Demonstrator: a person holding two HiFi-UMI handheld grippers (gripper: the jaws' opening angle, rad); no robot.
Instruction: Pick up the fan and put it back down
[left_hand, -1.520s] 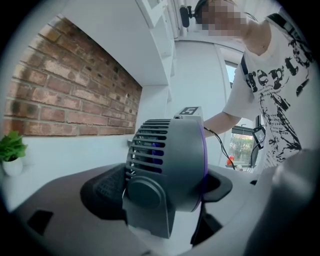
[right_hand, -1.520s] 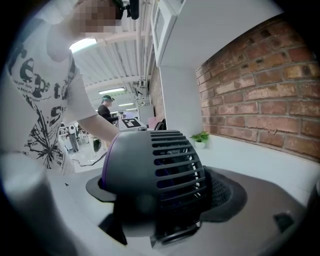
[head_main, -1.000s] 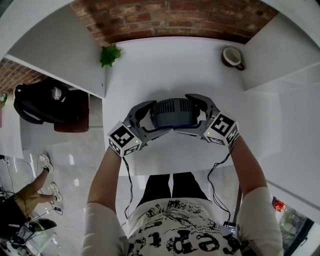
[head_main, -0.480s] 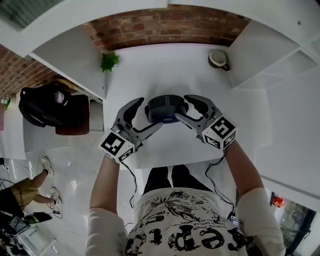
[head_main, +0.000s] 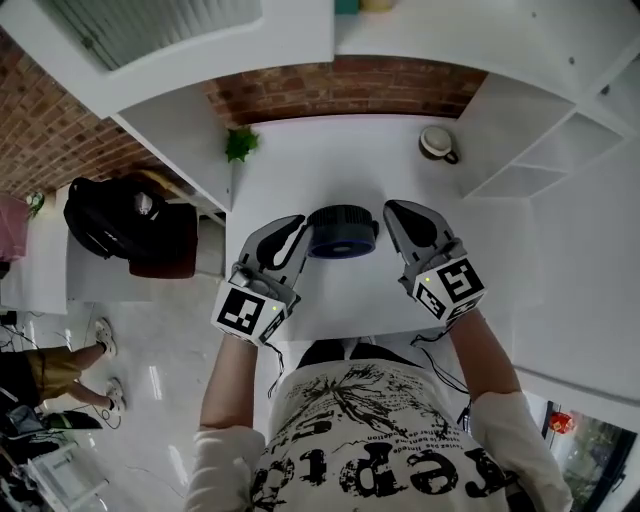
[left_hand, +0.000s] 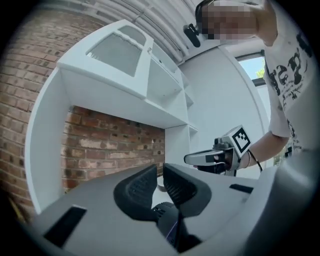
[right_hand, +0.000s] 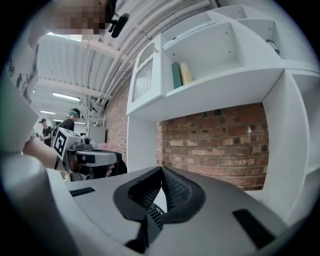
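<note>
The fan (head_main: 342, 232), round and dark with a blue base, stands on the white desk (head_main: 330, 290). My two grippers hover at either side of it, apart from it. My left gripper (head_main: 295, 229) is closing, with a thin slit left at its tips (left_hand: 160, 172) and nothing between them. My right gripper (head_main: 396, 211) is shut and empty (right_hand: 161, 172). Each gripper view shows the fan low behind the jaws (left_hand: 167, 220) (right_hand: 150, 216). Both grippers point level toward the brick wall.
A mug (head_main: 437, 144) sits at the desk's far right and a small green plant (head_main: 240, 144) at its far left. White shelving (head_main: 520, 130) flanks the desk on the right. A black bag (head_main: 125, 220) lies to the left. A person (head_main: 45, 385) stands on the floor at lower left.
Both grippers let go of the fan's sides, pulled apart from it and rose. Their jaws went from wide open around the fan to closed together.
</note>
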